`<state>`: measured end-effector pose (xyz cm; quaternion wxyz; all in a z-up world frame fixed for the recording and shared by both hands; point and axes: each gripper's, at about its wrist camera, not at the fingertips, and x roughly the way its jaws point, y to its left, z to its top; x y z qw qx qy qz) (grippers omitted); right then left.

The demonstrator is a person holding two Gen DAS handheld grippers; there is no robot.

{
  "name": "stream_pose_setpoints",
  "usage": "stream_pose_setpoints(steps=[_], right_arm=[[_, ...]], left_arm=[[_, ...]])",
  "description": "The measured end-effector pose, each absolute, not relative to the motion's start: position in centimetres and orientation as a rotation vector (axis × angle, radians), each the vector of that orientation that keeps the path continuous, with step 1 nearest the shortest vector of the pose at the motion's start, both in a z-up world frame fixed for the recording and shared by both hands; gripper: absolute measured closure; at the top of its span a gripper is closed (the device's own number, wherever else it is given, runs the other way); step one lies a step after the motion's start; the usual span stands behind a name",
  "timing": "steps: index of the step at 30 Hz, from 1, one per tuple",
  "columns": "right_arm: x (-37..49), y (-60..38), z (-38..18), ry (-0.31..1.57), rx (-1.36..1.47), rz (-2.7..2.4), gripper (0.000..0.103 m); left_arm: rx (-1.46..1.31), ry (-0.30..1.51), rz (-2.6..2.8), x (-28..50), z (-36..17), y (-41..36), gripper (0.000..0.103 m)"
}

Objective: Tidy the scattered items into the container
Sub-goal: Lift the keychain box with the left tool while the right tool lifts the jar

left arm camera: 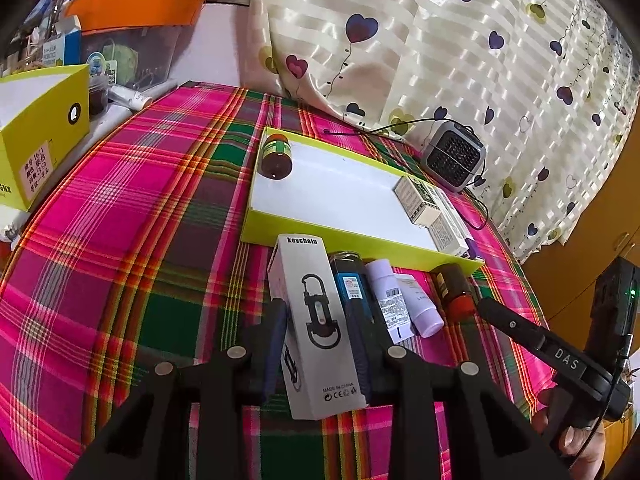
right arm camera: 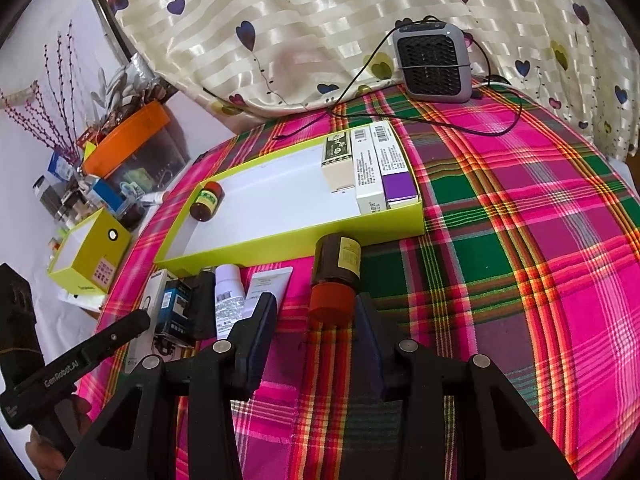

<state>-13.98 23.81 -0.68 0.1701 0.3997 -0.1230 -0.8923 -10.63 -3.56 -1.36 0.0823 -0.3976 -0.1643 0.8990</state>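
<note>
The yellow-green tray [left arm camera: 360, 249] [right arm camera: 296, 242] lies on the plaid cloth, holding a small brown bottle [left arm camera: 276, 156] and several cartons [right arm camera: 372, 168]. A row of items lies in front of it. My left gripper [left arm camera: 316, 312] is open around the white keychain box [left arm camera: 316, 332], which rests on the cloth with the pads close along its sides. Beside it lie a blue box [left arm camera: 352, 286] and a lilac-capped white bottle [left arm camera: 404, 300]. My right gripper [right arm camera: 314, 300] is open, its fingers on either side of the red cap of a lying brown bottle [right arm camera: 336, 264], with a gap on the left.
A grey fan-like device [right arm camera: 432, 64] with a black cable [right arm camera: 360, 76] stands behind the tray against the heart-print curtain [left arm camera: 440, 40]. To the left are a yellow box [left arm camera: 44, 128] and an orange basin [left arm camera: 136, 8] among clutter. A hand [left arm camera: 576, 440] holds the right gripper.
</note>
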Motion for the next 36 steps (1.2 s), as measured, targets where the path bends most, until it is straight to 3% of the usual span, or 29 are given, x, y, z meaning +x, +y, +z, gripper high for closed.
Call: stream_pose_setpoints(steps=[22, 36], right_arm=[[-14.6, 23.5, -1.3, -0.334, 1.149, -2.548, 0.06], [-15.1, 23.8, -1.7, -0.336, 1.161, -2.563, 0.06]], left_arm=[[-1.237, -0.453, 2.65, -10.5, -1.7, -2.9, 0.067], [-1.223, -0.521, 2.664, -10.0, -1.8, -4.3, 0.067]])
